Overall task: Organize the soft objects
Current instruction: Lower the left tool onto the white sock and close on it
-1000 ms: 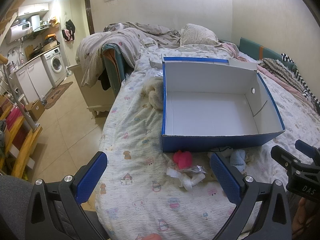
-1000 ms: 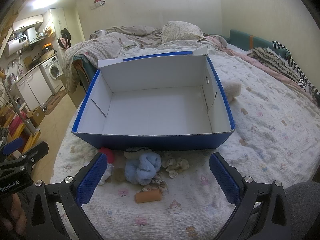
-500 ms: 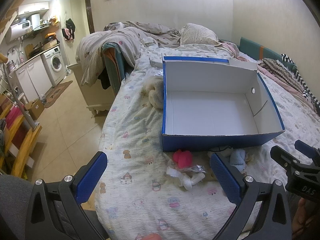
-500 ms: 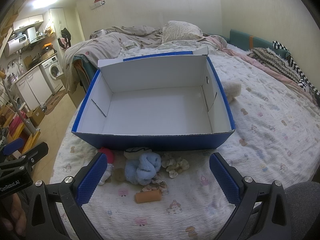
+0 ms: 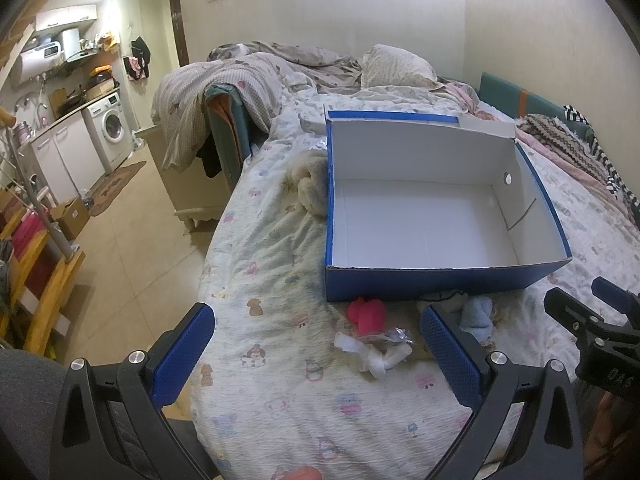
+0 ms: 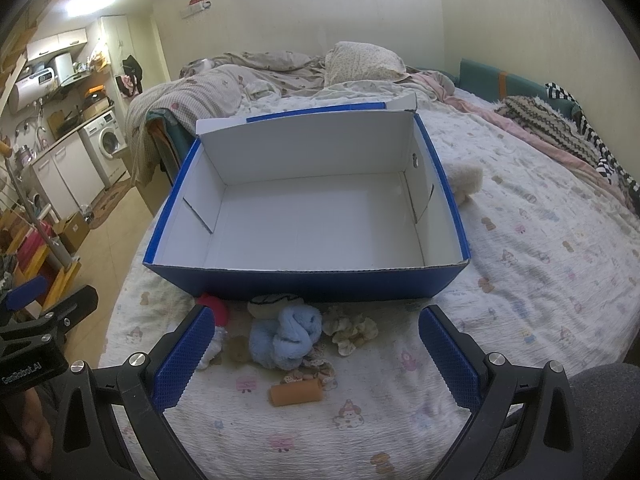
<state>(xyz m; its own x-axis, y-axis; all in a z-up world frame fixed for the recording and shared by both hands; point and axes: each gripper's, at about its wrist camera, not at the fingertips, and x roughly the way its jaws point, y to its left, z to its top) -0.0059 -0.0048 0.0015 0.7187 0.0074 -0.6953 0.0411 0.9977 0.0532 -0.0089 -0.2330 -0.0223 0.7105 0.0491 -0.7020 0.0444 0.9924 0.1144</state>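
**Right wrist view: both grippers spread wide above soft items heaped before an empty box**

Right wrist view, bedroom: the right gripper hangs released, its blue pads wide apart and holding nothing, over a small heap on the bed. Between the pads lie a light-blue knotted cloth, a cream scrunchie just beside it, and an orange roll nearer the camera. A red-pink soft item rests against the front wall of the blue cardboard box, whose white inside is bare. A cream plush bundle sits at the box's right wall. In the left wrist view, the left gripper is likewise released and empty, poised above crumpled white pieces on the bed sheet.
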